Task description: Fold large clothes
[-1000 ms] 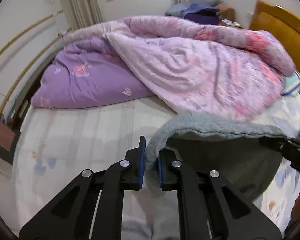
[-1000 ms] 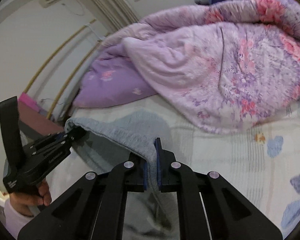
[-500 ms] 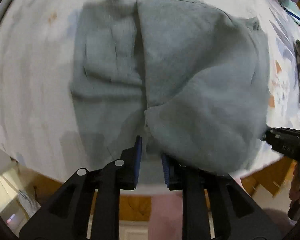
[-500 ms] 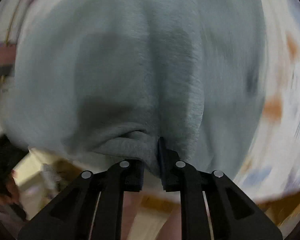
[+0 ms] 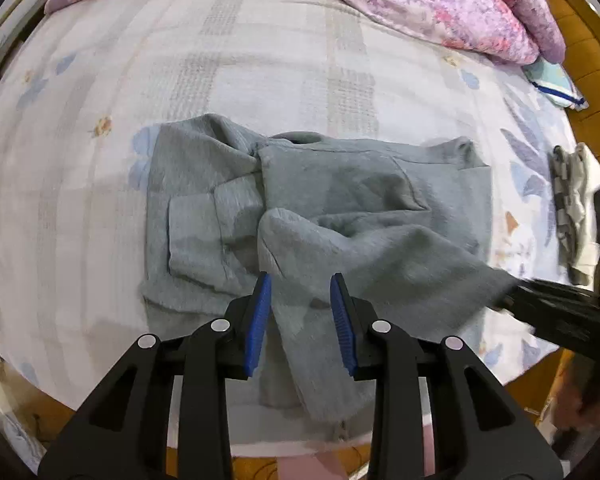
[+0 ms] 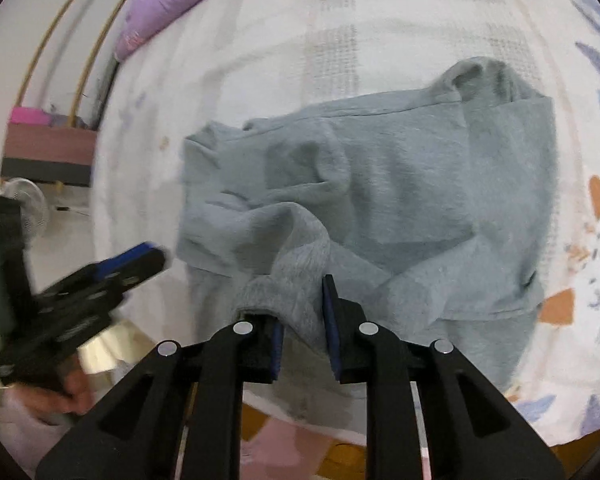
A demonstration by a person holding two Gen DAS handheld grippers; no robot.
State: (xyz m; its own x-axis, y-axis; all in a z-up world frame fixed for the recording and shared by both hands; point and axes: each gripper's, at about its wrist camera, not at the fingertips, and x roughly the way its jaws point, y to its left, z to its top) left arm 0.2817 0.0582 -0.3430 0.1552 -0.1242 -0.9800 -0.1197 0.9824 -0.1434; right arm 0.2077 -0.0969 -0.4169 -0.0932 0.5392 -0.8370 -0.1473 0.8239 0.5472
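A grey sweatshirt (image 5: 340,192) lies crumpled and partly folded on the bed near its front edge; it also shows in the right wrist view (image 6: 420,184). My left gripper (image 5: 300,312) is open, its blue pads apart over the garment's near hem, with grey cloth lying loose between them. My right gripper (image 6: 302,320) is open too, with a bunched fold of the grey cloth still sitting between its pads. Each gripper shows at the edge of the other's view: the right one (image 5: 556,312), the left one (image 6: 100,276).
The bed sheet (image 5: 260,60) is white with pale checks and flower prints. A pink and purple quilt (image 5: 440,4) is heaped at the far side. A small grey-white garment (image 5: 572,204) lies at the right, next to the wooden bed frame (image 5: 588,64).
Both grippers held the sweatshirt's edge up, swung it down over the bed, and have now opened. The cloth has dropped onto the garment's lower half.
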